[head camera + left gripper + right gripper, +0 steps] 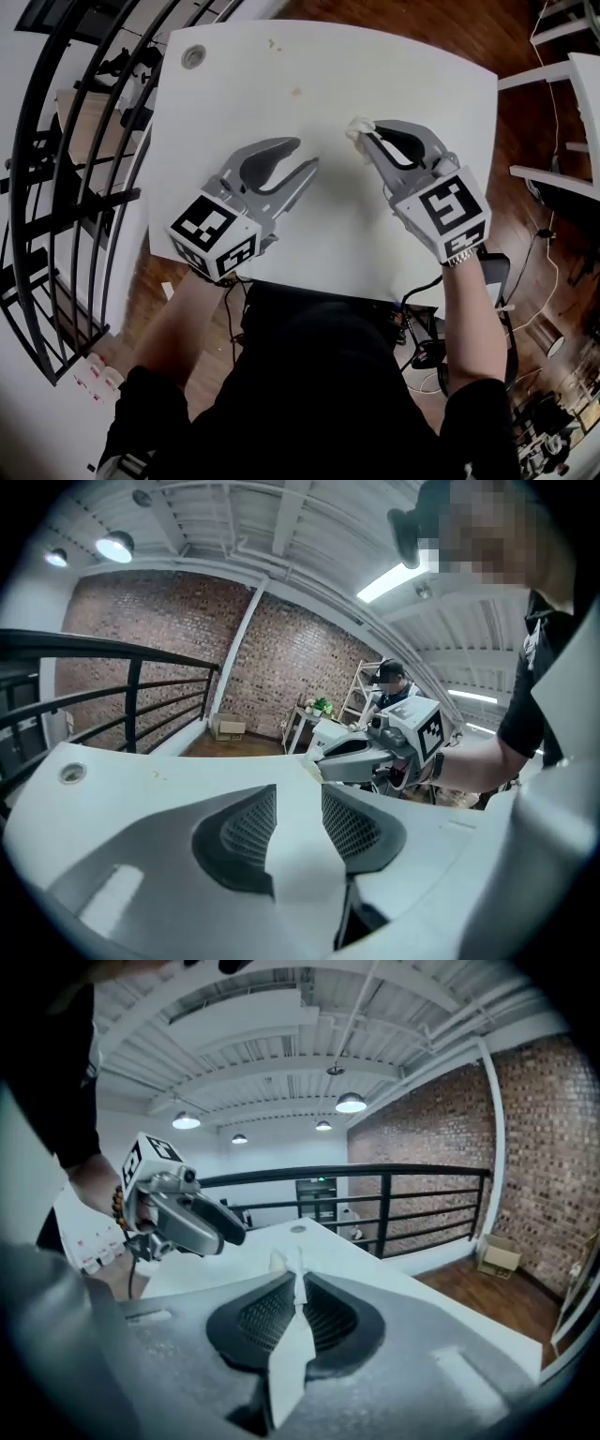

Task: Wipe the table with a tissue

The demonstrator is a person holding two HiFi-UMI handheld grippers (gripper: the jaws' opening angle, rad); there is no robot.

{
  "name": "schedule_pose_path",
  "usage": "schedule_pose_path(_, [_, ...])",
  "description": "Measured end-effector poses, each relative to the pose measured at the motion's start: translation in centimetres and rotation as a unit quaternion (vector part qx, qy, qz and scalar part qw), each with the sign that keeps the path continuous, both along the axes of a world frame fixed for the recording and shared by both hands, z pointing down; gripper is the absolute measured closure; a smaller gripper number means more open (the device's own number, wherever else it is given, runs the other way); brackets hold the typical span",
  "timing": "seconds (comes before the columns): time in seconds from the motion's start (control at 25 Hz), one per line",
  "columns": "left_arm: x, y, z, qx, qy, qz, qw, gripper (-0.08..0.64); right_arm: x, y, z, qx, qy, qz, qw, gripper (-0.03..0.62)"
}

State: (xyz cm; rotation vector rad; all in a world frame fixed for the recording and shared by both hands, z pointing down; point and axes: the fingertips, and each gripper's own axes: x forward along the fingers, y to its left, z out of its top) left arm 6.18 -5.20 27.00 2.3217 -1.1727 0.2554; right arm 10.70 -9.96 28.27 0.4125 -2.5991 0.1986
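Got the tissue (357,128) as a small white wad, right of centre in the head view, low over the white desk (281,66); touching or hovering, can't tell. Pinched tight between the fingers of the right gripper (364,139), with a tuft poking past the tips. Looks like the wiping step itself. Probably calls for dragging it up-frame toward the little brownish specks (296,92), pressing lightly. Over at centre-left, left gripper (306,157) with fingers spread, nothing between them, clear of the tissue.
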Motion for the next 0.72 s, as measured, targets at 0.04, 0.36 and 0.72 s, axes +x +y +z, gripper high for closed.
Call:
schedule_pose_path(0.04, [0.1,-0.1,-0.5,0.003,0.011,0.006,0.9999,0.391,-0.5,0.5,-0.7,-0.012,-0.020,-0.014,1.000,0.578])
schedule_pose_path(0.36, [0.1,0.7,-4.0,0.018,0.133,0.079,0.9878,0.344,-3.5,4.2,-3.7,-0.085,-0.100,-0.107,0.986,0.578])
schedule_pose_path(0.72, [0.4,1.9,-6.9,0.035,0.206,0.143,0.9675,0.360,-5.0,7.1,-7.7,-0.105,-0.154,-0.199,0.962,0.577])
